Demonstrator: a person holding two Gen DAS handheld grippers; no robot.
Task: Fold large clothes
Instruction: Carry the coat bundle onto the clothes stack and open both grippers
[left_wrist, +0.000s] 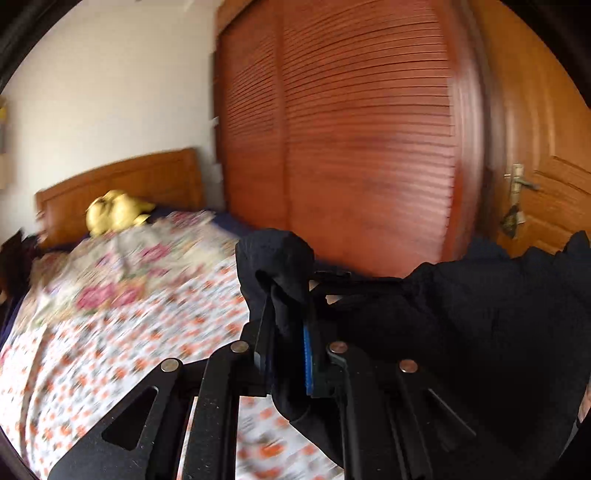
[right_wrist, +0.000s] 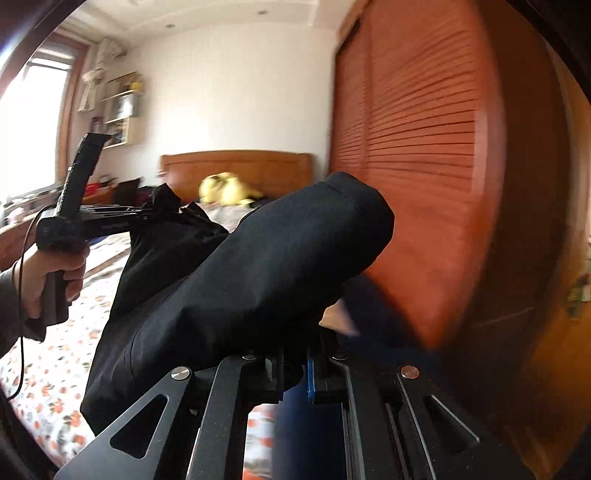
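Your left hand-held gripper is clamped on a bunched fold of the black garment; fabric is pinched between the jaws, w/ a knot of it poking up past the fingertips and the rest sagging off to the right. In the right wrist view that same gripper sits at left, your hand wrapped round its handle, a thin cable looping down from it.

Your right hand-held gripper is also closed on the garment. Jaws nearly together, cloth caught between them just beside the blue pad. A sleeve-like tube of fabric rises from the grip, up and to the right, its open cuff end toward the wardrobe.

Garment is held up off the bed, strung between the two grippers, hanging above the floral bedspread. No part of it that shows touches the spread; lower hem is hidden behind the gripper frames.

Bkgd: wooden headboard, yellow plush toy at the pillow end, louvred wardrobe doors, room door w/ lever handle far right. Window and wall shelf in the right wrist view. Both views are motion-blurred.
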